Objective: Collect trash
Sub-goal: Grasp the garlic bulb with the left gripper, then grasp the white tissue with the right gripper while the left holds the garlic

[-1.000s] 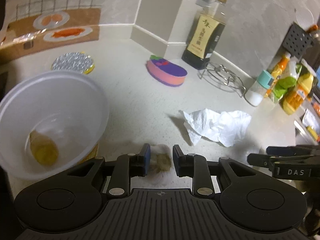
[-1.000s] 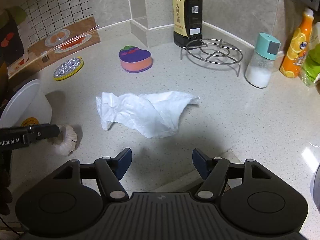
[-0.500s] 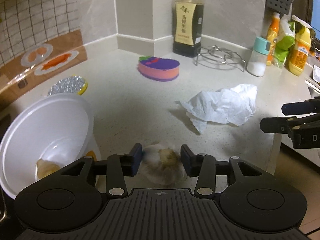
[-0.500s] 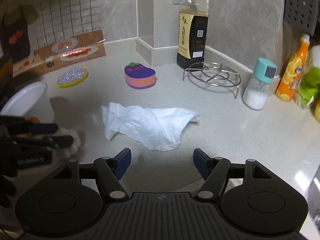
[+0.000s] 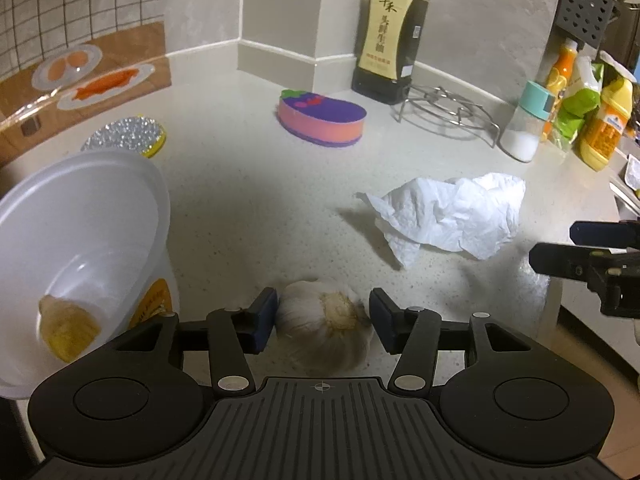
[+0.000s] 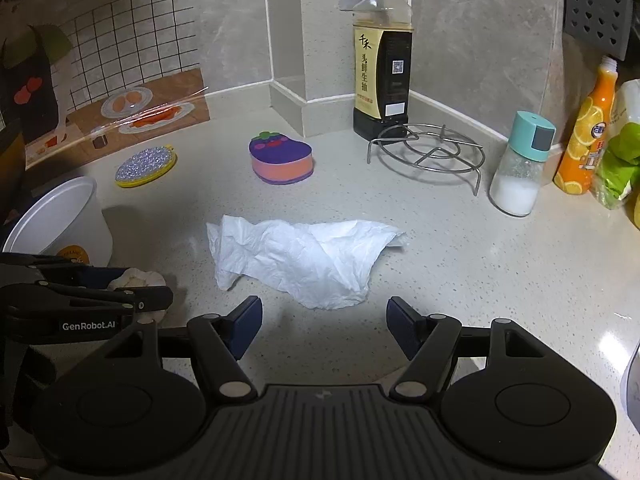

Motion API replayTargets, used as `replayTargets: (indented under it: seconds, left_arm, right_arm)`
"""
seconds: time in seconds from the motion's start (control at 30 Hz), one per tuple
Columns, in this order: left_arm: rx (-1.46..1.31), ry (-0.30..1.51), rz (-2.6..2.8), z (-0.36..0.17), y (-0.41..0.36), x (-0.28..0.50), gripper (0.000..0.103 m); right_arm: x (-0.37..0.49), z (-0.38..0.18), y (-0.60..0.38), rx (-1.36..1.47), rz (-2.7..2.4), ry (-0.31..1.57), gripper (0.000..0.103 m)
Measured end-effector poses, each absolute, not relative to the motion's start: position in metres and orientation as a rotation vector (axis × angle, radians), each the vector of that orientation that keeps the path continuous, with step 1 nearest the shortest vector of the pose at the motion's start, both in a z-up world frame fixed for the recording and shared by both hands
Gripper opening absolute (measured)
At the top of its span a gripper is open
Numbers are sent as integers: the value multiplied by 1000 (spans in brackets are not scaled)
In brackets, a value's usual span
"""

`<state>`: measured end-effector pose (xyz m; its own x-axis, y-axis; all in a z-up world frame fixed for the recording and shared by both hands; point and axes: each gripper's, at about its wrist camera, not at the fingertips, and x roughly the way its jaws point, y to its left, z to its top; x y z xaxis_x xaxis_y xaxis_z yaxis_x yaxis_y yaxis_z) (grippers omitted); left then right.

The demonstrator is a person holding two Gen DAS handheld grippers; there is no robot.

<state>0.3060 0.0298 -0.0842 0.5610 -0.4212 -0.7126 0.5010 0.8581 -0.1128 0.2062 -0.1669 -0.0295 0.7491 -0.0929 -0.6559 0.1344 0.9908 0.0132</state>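
A garlic bulb (image 5: 312, 332) lies on the pale countertop between the pads of my left gripper (image 5: 322, 306). Its jaws are opening, with a thin gap on each side of the bulb. To its left stands a white plastic bowl (image 5: 80, 184), tilted toward me, with a yellowish scrap (image 5: 68, 328) inside. A crumpled white tissue (image 6: 304, 260) lies mid-counter, just ahead of my right gripper (image 6: 324, 320). That gripper is open with nothing between its fingers. In the right wrist view the garlic (image 6: 138, 279) shows at the far left, partly hidden by the left gripper's fingers.
An eggplant-shaped sponge (image 5: 320, 120), a glittery scrubber (image 5: 126, 136), a dark sauce bottle (image 5: 392, 48), a wire trivet (image 5: 448, 108) and a salt shaker (image 5: 526, 124) stand toward the back. Several bottles (image 5: 604, 132) crowd the right. The counter's edge drops off at the right.
The left jaws have spread from a narrow pinch on the garlic to wide apart, leaving the bulb on the counter. The left gripper rolled level and sank slightly. The right gripper stayed put.
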Motion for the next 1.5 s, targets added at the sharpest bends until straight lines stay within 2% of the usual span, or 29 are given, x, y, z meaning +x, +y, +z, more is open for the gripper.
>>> replayTargets:
  seconds: [0.2, 0.33, 0.7, 0.77, 0.83, 0.9, 0.93, 1.1, 1.33, 1.5]
  left_arm:
    - [59, 836, -557, -90, 34, 310, 57]
    - [8, 864, -583, -88, 41, 310, 57]
    - [-109, 834, -561, -71, 81, 278, 57]
    - [-133, 816, -559, -67, 93, 268, 56]
    - [-151, 804, -559, -65, 106, 263, 56]
    - [-168, 795, -554, -65, 119, 258, 56]
    - [-180, 791, -550, -65, 127, 256, 56]
    - [-253, 799, -556, -70, 163, 253, 56]
    - [-313, 756, -532, -65, 189, 239, 56]
    - [-296, 711, -510, -54, 187, 216, 56]
  right_arm:
    - [218, -22, -165, 34, -113, 676, 70]
    - [239, -21, -158, -6, -80, 652, 76]
    - [294, -62, -140, 14, -73, 785, 75]
    - [301, -67, -137, 38, -67, 822, 66]
    - [307, -69, -133, 58, -51, 859, 29]
    - [310, -68, -126, 68, -45, 880, 11]
    - [310, -66, -121, 71, -37, 885, 8]
    - [303, -51, -80, 66, 23, 892, 4]
    - [264, -33, -28, 129, 183, 879, 3]
    - [224, -28, -25, 146, 228, 828, 4]
